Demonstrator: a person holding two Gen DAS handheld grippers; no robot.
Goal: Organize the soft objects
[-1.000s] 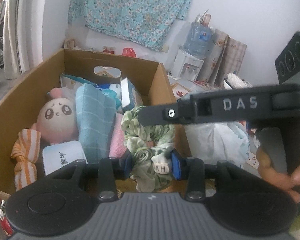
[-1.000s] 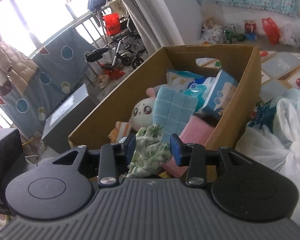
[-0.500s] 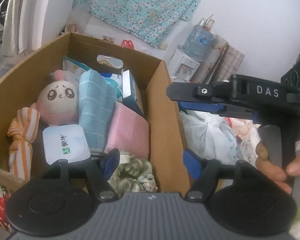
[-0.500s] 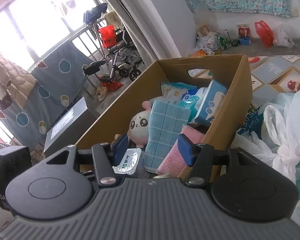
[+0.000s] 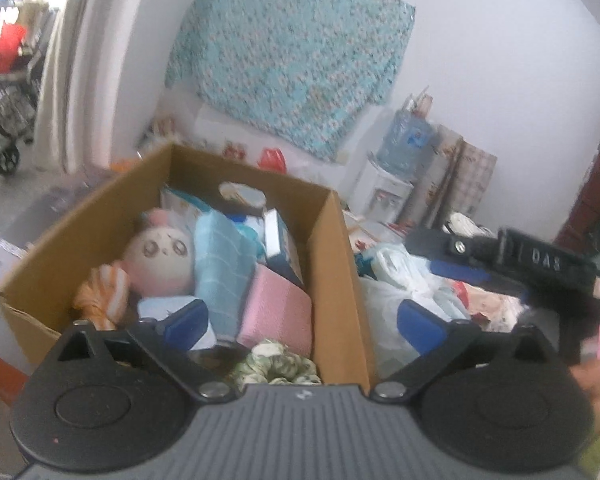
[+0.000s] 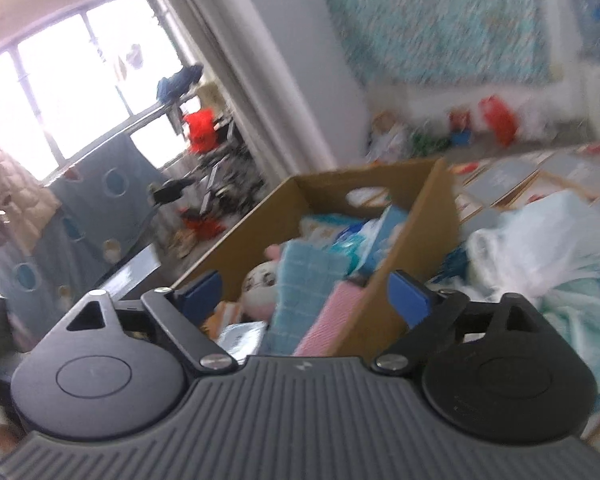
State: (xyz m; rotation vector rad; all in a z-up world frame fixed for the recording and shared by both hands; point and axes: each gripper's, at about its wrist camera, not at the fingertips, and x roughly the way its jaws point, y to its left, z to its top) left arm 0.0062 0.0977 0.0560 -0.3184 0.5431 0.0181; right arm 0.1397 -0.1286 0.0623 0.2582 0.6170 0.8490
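The left gripper (image 5: 303,320) is spread wide and holds nothing, its blue-padded fingers straddling the right wall of an open brown cardboard box (image 5: 336,280). The right gripper (image 6: 304,294) is likewise spread and empty, looking into the same box from its near right corner.

Just beyond the left gripper, at the box's near edge, lies a green-and-white floral fabric scrunchie (image 5: 278,364), resting loose inside. Behind it stands a pink knitted cloth (image 5: 278,310), then a light blue checked towel (image 5: 220,272) propped upright. To the left sit a round pink-and-white plush toy with a drawn face (image 5: 158,258) and an orange-and-white striped knotted cloth (image 5: 102,292). Tissue packs fill the far end, though blur makes their details hard to read.

Outside the box, to its right, is a heap of white plastic bags (image 5: 396,280) on the floor.

The scrunchie appears to be placed, so this step looks finished. The next move likely calls for turning away from the box to find another soft item, then closing a gripper gently around its bulk.
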